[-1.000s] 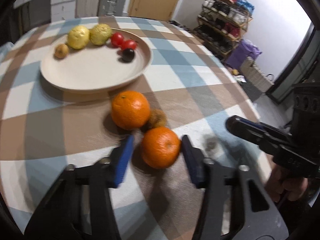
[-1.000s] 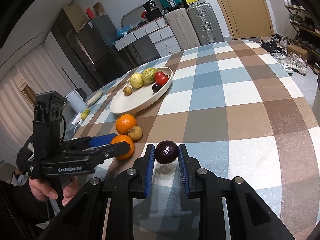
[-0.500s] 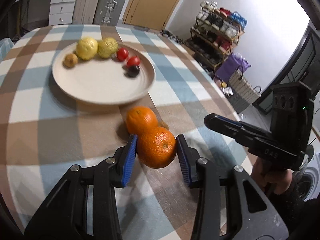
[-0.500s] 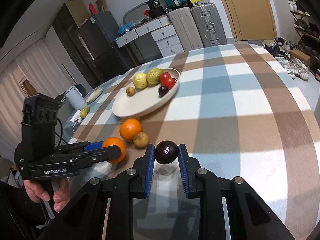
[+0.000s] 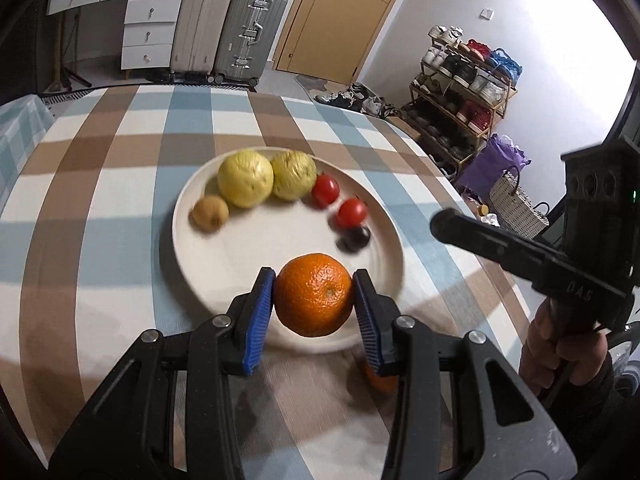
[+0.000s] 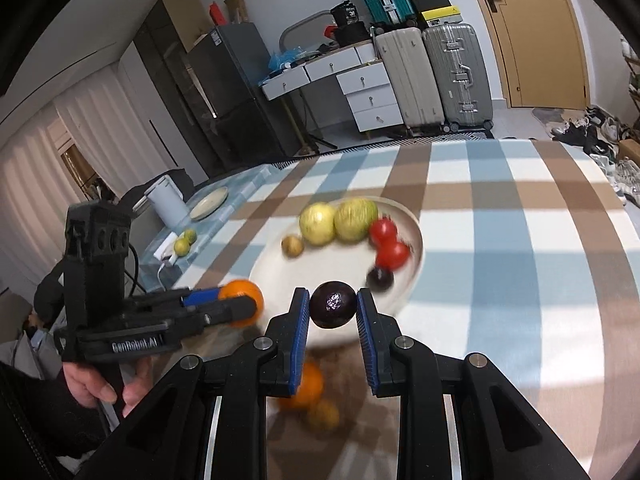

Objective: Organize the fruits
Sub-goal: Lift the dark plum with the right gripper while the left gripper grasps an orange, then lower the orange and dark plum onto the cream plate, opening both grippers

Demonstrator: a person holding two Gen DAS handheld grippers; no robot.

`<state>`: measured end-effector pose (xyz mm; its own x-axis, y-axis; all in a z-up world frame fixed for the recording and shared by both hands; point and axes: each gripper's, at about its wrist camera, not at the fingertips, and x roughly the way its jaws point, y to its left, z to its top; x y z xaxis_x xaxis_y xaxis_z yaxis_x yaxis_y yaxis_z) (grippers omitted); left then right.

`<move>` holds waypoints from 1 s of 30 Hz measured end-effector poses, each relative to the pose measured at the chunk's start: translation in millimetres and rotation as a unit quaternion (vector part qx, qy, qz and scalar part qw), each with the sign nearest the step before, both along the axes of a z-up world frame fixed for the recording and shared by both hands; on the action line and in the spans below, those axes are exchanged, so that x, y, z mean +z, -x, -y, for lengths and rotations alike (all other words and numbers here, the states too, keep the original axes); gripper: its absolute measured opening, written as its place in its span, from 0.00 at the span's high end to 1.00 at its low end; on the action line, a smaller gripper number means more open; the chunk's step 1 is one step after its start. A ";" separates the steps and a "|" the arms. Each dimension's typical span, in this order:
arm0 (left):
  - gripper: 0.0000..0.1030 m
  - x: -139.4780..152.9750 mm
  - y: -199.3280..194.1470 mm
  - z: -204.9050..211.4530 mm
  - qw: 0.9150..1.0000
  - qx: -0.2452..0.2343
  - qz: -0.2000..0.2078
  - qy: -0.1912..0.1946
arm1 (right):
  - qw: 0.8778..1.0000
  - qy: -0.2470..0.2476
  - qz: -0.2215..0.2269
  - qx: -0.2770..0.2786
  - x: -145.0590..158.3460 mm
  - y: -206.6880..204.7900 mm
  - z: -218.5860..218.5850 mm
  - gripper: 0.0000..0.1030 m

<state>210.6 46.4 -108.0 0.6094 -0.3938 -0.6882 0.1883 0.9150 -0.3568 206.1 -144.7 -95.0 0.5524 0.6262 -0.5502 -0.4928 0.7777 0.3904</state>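
While both claws hang above the checked bench (image 5: 100,216), each carries one fruit. L to R:

Left claw (image 5: 314,298): blue pads pressed on both sides of an orange (image 5: 313,295), held in the air over the near rim of the cream plate (image 5: 280,240). Same claw in right-wrist view (image 6: 240,304), w/ the person's left hand (image 6: 100,384) on the grip below.

Plate contents, L to R (left-wrist view): small brown fruit (image 5: 210,213) at left edge; yellow round fruit (image 5: 245,179) touching a 2nd yellow-green one (image 5: 294,175); two red tomatoes (image 5: 325,191) (image 5: 352,212) just beside each other; dark plum (image 5: 354,239) near the right rim. All blurred.

Below the claws on the bench: 2nd orange (image 6: 306,386) w/ a small brown fruit (image 6: 324,414) touching it, both blurred; in left-wrist view only a sliver of that orange shows, behind the right finger.

Right claw (image 6: 333,305): narrow, pads clamped on a dark purple round fruit (image 6: 333,305), lifted, at the plate's near edge. Seen side-on from left-wrist view, so the claw state can't be told from there; right hand (image 5: 560,344) around its handle.

Far left of bench (right-wrist view): white kettle (image 6: 166,204), small plate (image 6: 209,203), two greenish citrus (image 6: 185,242). Suitcases (image 5: 228,24) + drawers (image 5: 148,28) behind; shoe rack (image 5: 460,80) at right.
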 end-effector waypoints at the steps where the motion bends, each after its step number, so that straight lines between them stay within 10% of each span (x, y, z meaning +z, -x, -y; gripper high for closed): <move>1: 0.64 -0.6 -8.5 -0.5 1.000 -0.002 -0.001 0.000 | 1.000 -0.003 -0.001 0.000 0.9 -8.5 -3.0 0.77; 30: 0.64 -42.8 -99.1 30.5 0.999 -0.035 -0.028 -0.028 | 0.999 0.031 -0.041 0.015 -41.8 -100.1 -37.5 0.76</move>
<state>309.7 15.9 -150.7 0.5425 -0.3931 -0.7424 0.2335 0.9195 -0.3162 306.2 -107.2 -136.8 0.4846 0.6052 -0.6316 -0.4852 0.7868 0.3815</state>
